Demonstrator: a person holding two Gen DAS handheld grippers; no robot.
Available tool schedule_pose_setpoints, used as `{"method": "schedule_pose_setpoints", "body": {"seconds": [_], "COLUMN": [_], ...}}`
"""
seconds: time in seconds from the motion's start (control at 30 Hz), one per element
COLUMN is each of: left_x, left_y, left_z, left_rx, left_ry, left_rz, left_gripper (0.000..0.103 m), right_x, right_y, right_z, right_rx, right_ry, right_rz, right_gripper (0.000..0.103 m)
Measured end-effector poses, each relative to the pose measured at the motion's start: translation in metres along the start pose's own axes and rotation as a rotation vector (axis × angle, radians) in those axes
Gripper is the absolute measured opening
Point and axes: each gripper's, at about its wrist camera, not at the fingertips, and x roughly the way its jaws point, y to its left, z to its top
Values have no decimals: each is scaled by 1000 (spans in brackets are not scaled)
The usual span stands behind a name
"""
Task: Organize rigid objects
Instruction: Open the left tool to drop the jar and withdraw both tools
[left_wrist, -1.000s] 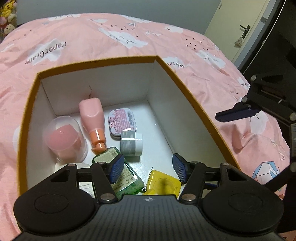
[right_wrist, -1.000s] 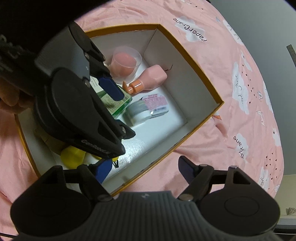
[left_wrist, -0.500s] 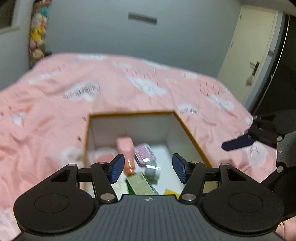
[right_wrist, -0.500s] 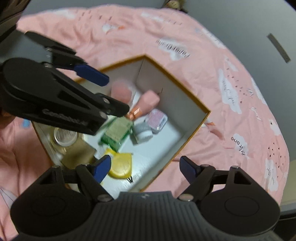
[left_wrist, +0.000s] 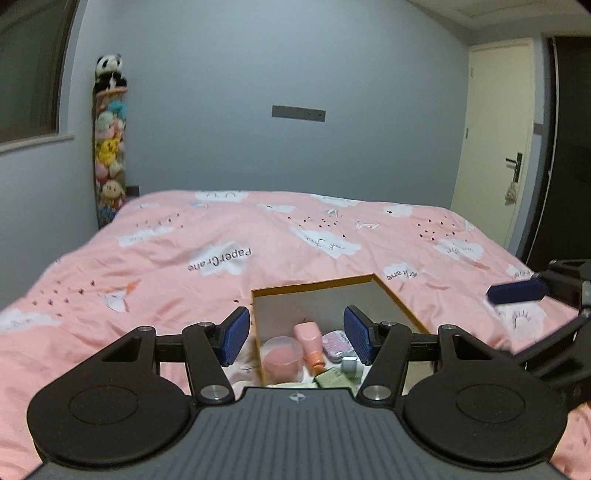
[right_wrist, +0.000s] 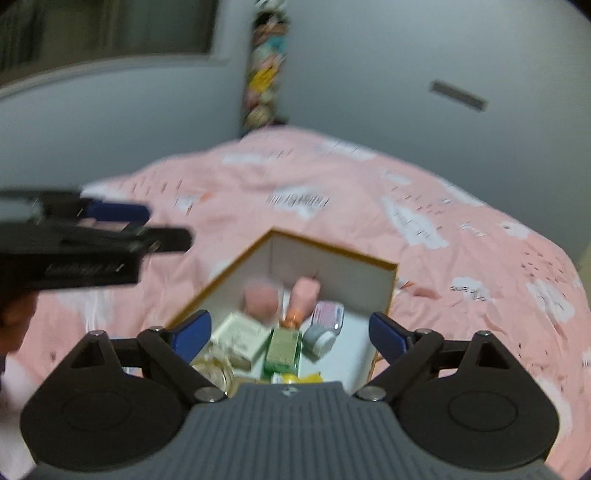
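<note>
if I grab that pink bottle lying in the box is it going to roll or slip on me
The pink bottle lies on its side between the clear cup and the tin, so a nudge probably won't roll it far. Its body looks flattish and smooth; pads might slide, so grip across the wide faces. It looks like rigid plastic, probably light, though its contents can't be seen.

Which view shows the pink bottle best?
Left wrist: the pink bottle is sharp there, lying in the box with its orange cap toward the camera. The right wrist view shows it too, but motion-blurred.
</note>
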Motion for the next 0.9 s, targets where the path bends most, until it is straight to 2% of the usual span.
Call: {"method": "schedule_pose_setpoints", "body": {"seconds": [0.17,0.3,0.47,0.57,0.63,0.8,0.9], "left_x": [-22,-33,-38,-37,-36,-11,3], "left_y": [8,17,30,29,28,23,22], "left_z": [-17,-36,-59,-74,-85,-101,-112], "left_rx": [74,98,34,12,8,-15,-29], "left_ry": [-17,-27,8,-9,5,132,220], "left_rz": [16,62,126,198,195,185,194], "left_gripper": [69,69,70,81,88,89,89], "right_x": [-21,-31,-36,-28,-22,-3,7], "right_y": [16,31,50,56,57,53,59], "right_z": [-22,-42,-67,-83,-92,-108,-116], "right_rx": [123,174,190,214,236,311,305], "right_ry": [-114,-175,-213,-194,-177,-107,-73], "right_rz": [-72,-144,-265,-304,-325,-293,-273], "right_gripper": [97,98,100,100,100,100,100]}}
